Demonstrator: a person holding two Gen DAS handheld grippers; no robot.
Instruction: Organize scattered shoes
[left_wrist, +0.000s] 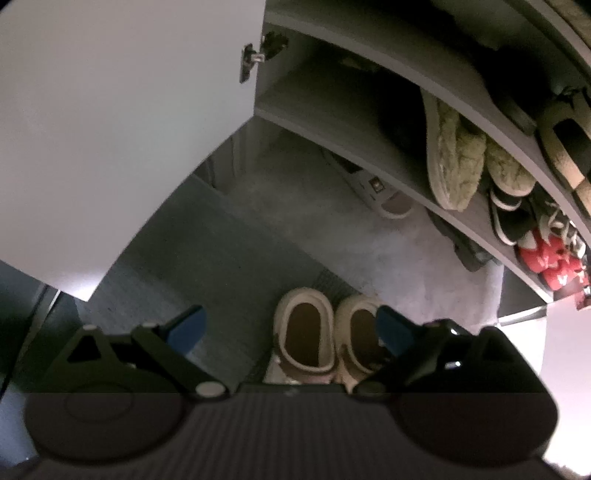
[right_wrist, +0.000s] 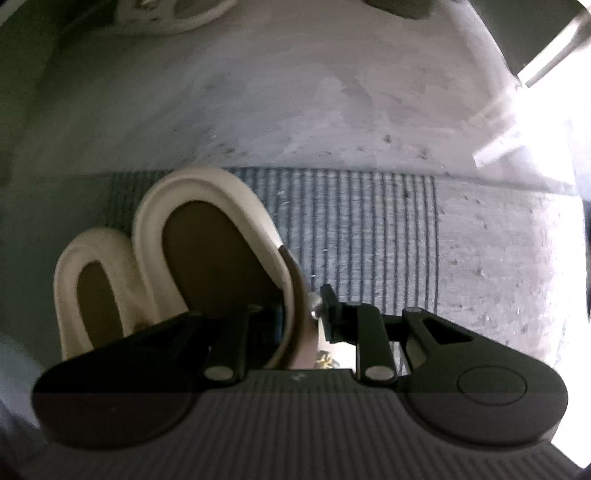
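Grey concrete floor (right_wrist: 314, 110), ribbed mat (right_wrist: 369, 236) below. Cream rubber clogs with brown insoles (left_wrist: 304, 332) sat paired at 6 o'clock. Left gripper (left_wrist: 291, 328) gaped empty; right gripper (right_wrist: 291, 314) straddled one clog's sidewall (right_wrist: 291, 295), contact unclear. Risk: thin rim slipping, scattering pair.

Home entryway, open shoe cabinet (left_wrist: 369, 122), ribbed doormat (right_wrist: 354, 236)
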